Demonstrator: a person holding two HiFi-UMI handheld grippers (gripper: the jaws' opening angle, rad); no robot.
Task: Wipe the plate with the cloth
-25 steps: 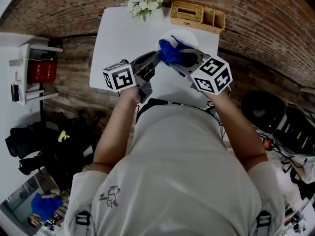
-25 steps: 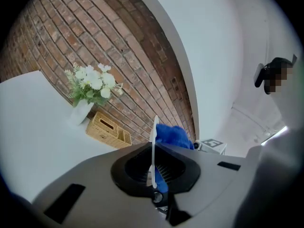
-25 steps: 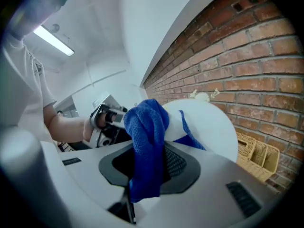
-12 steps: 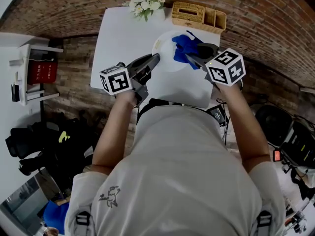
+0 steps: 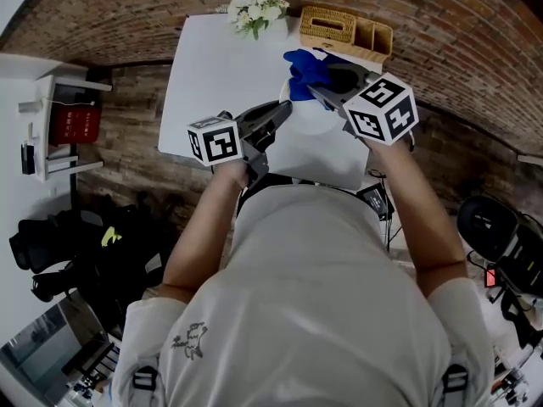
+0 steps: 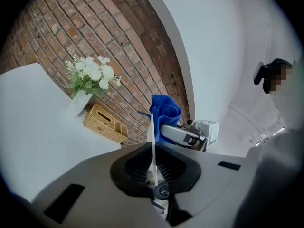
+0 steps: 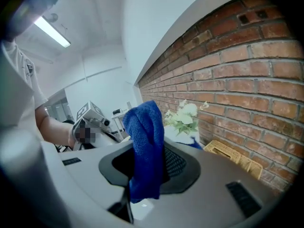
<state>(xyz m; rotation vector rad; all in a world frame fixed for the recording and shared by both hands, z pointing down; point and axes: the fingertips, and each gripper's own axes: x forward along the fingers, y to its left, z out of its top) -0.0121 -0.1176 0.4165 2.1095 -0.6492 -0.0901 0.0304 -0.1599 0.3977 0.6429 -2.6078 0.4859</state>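
Observation:
The white plate (image 5: 316,115) is over the white table (image 5: 216,66), and my left gripper (image 5: 284,108) is shut on its near rim. In the left gripper view the plate (image 6: 152,137) shows edge-on as a thin white line clamped between the jaws of the left gripper (image 6: 153,167). My right gripper (image 5: 316,87) is shut on the blue cloth (image 5: 304,64), which bunches at the plate's far side. In the right gripper view the cloth (image 7: 146,146) hangs out of the shut jaws of the right gripper (image 7: 142,175). The cloth (image 6: 164,113) stands just behind the plate's edge.
A vase of white flowers (image 5: 253,2) and a wicker basket (image 5: 344,28) stand at the table's far edge by the brick wall. A white shelf unit (image 5: 59,117) is to the left, and black bags (image 5: 85,253) lie on the floor.
The right gripper has carried the blue cloth across the plate, first right, then toward the table's far edge and upward. The left gripper keeps its hold on the plate's rim.

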